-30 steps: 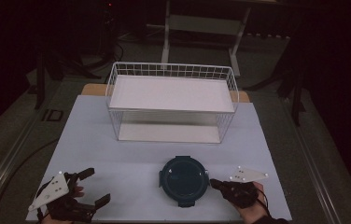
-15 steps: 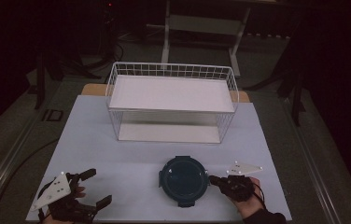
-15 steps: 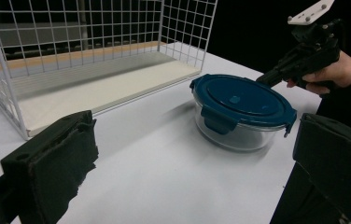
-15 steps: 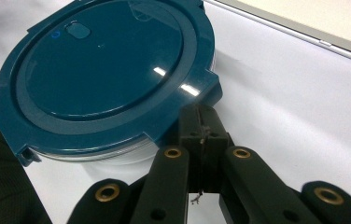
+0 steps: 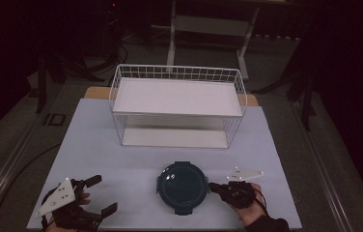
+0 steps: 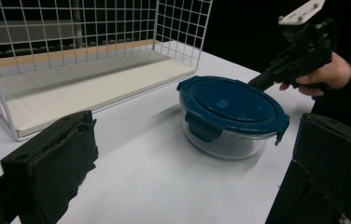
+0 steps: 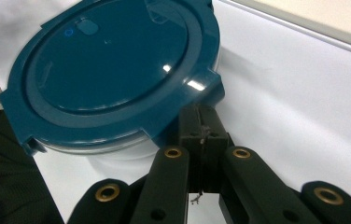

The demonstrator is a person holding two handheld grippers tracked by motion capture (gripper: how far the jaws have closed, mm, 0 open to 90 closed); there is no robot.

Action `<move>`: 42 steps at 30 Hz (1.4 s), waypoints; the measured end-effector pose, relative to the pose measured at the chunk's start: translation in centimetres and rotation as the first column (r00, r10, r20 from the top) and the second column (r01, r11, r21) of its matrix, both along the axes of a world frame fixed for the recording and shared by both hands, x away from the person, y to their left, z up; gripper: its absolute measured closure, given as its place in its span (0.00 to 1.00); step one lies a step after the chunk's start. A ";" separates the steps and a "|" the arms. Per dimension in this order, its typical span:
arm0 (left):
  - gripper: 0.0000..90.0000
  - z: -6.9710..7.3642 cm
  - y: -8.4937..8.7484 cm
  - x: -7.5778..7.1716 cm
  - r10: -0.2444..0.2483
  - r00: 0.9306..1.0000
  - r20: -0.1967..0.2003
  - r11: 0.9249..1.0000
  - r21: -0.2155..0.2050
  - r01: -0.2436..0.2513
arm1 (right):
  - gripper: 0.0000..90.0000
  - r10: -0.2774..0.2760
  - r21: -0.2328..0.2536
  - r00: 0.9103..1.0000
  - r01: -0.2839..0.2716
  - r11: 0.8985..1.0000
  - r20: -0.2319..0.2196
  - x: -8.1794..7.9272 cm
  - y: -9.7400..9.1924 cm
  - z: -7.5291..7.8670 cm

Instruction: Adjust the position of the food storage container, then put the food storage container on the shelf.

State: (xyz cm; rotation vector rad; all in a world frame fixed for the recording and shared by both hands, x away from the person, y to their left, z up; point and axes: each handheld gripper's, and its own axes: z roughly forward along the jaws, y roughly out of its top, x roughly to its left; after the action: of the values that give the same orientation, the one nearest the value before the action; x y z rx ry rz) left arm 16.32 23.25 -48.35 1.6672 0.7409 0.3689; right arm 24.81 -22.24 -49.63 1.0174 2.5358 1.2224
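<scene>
From my seat, the right tool's [image 7: 202, 122] closed tips sit against the blue lid's [image 7: 113, 70] side clip, and I cannot tell whether they pinch it or merely touch. The glass bowl [image 7: 117, 156] beneath is mostly covered by that lid. In the left gripper view, the left tool's [image 6: 197, 154] own pads [image 6: 52, 158] are cut by the bottom edge. The wire basket [image 6: 71, 56] runs off the frame's top and left.

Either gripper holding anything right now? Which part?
Left gripper: open, nothing held. Right gripper: fingers shut, tips at a side latch tab of the blue-lidded container; whether they pinch it cannot be told.
</scene>
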 end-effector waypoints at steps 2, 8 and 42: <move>0.00 0.0 0.0 0.0 -0.001 1.000 0.000 1.000 0.000 0.001 | 1.00 0.012 0.004 1.000 -0.012 1.000 -0.002 0.1 0.4 0.0; 0.00 0.0 0.0 0.0 -0.004 1.000 -0.004 1.000 -0.001 0.004 | 1.00 0.032 0.010 0.999 -0.032 0.999 -0.006 0.5 1.7 0.0; 0.00 0.6 -0.6 -0.2 -0.035 0.998 -0.049 0.999 0.023 0.037 | 0.22 0.071 0.186 0.984 -0.101 0.977 0.163 -1.2 3.5 3.5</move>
State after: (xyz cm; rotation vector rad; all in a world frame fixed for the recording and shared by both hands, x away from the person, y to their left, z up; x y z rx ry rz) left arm 16.15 22.67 -47.78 1.7149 0.7441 0.3136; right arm 23.56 -18.75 -46.13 0.8175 2.4008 1.5338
